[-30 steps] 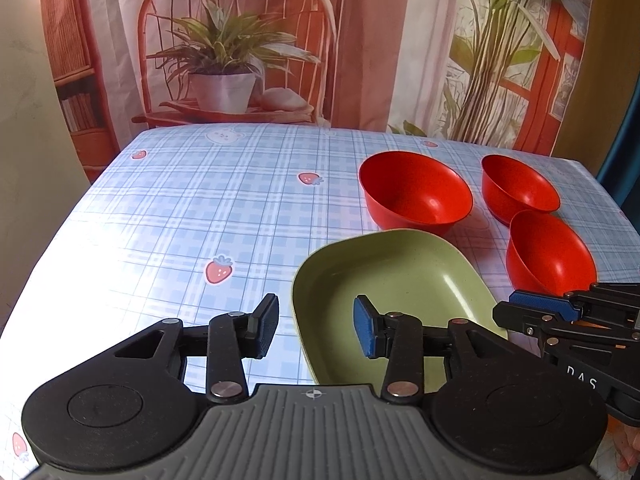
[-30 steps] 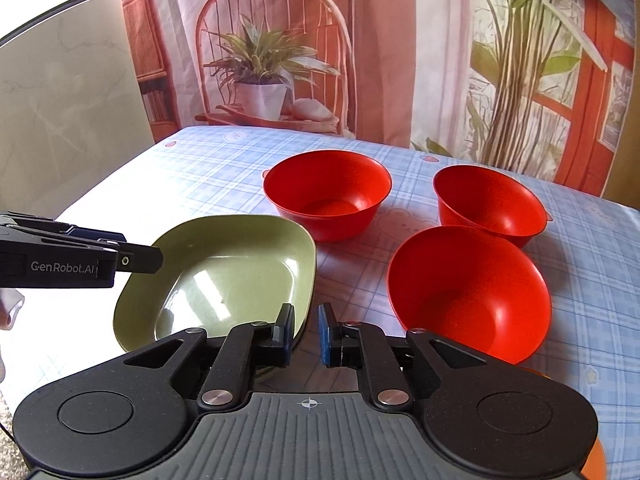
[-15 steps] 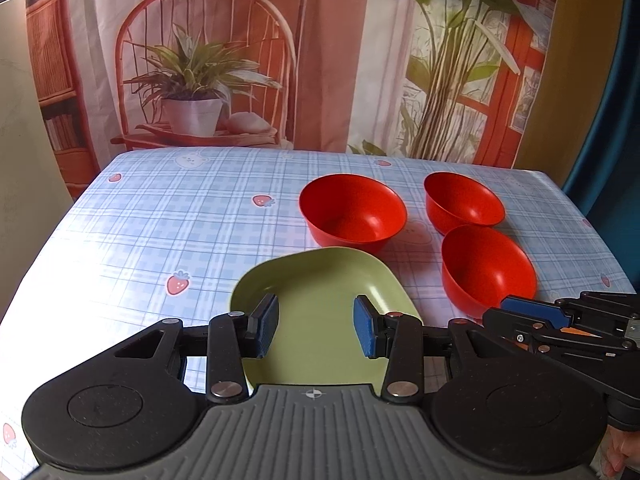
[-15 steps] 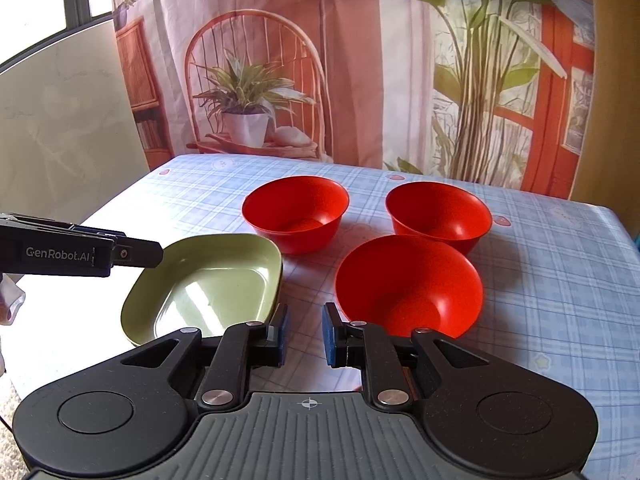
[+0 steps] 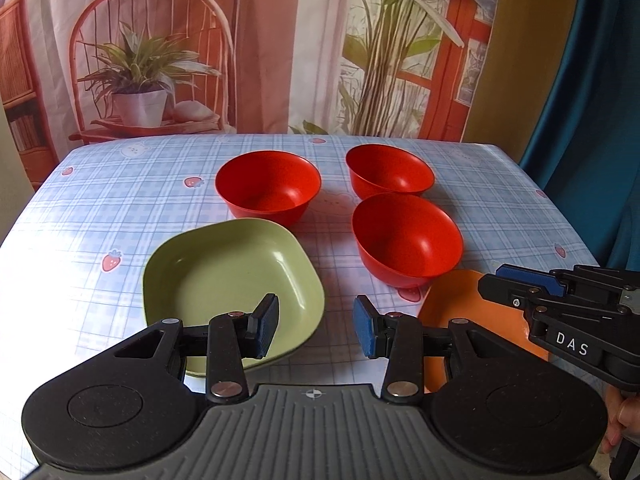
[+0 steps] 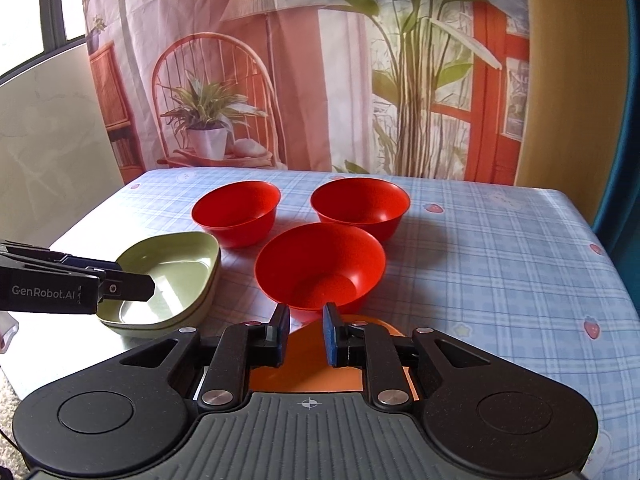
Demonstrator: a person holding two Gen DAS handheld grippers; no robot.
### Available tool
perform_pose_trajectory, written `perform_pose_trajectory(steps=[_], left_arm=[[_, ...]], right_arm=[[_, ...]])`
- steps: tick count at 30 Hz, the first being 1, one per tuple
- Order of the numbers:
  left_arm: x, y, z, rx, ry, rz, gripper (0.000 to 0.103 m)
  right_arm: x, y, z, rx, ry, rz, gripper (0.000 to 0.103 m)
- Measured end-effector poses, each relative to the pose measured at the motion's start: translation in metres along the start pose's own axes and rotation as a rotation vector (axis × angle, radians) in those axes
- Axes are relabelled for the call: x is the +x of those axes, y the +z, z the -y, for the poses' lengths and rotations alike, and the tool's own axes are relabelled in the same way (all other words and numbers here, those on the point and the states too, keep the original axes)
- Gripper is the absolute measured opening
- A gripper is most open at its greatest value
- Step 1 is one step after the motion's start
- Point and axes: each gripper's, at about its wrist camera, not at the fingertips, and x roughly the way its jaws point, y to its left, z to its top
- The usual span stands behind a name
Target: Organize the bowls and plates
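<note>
Three red bowls stand on the checked tablecloth: one at the back left (image 5: 268, 186) (image 6: 236, 212), one at the back right (image 5: 390, 170) (image 6: 360, 206), one nearer (image 5: 406, 238) (image 6: 320, 264). A green square plate (image 5: 224, 280) (image 6: 176, 276) sits near left; in the right wrist view it looks like two stacked. An orange plate (image 5: 464, 312) (image 6: 308, 364) lies near right. My left gripper (image 5: 316, 330) is open and empty over the green plate's near right corner. My right gripper (image 6: 306, 334) is open a little, empty, above the orange plate.
The table (image 5: 120, 208) has a rounded left edge and a right edge by a blue curtain (image 5: 592, 120). A printed backdrop (image 6: 320, 60) hangs behind the far edge. The right half of the table (image 6: 500, 260) holds only the cloth.
Both grippers have pulled back and risen, so more of the table shows. The orange plate has come into view. The right gripper's jaws have widened slightly.
</note>
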Motion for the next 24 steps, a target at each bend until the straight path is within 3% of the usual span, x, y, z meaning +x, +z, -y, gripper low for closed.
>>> perform_pose_trajectory(steps=[13, 24], left_arm=[[0.014, -0.014, 0.033, 0.017, -0.077, -0.073, 0.043], [0.041, -0.022, 0.039, 0.012, -0.077, -0.152, 0.043]], right_arm=[[-0.011, -0.029, 0.048, 0.077, -0.089, -0.013, 0.017], [-0.006, -0.048, 0.076, 0.133, -0.145, -0.041, 0.017]])
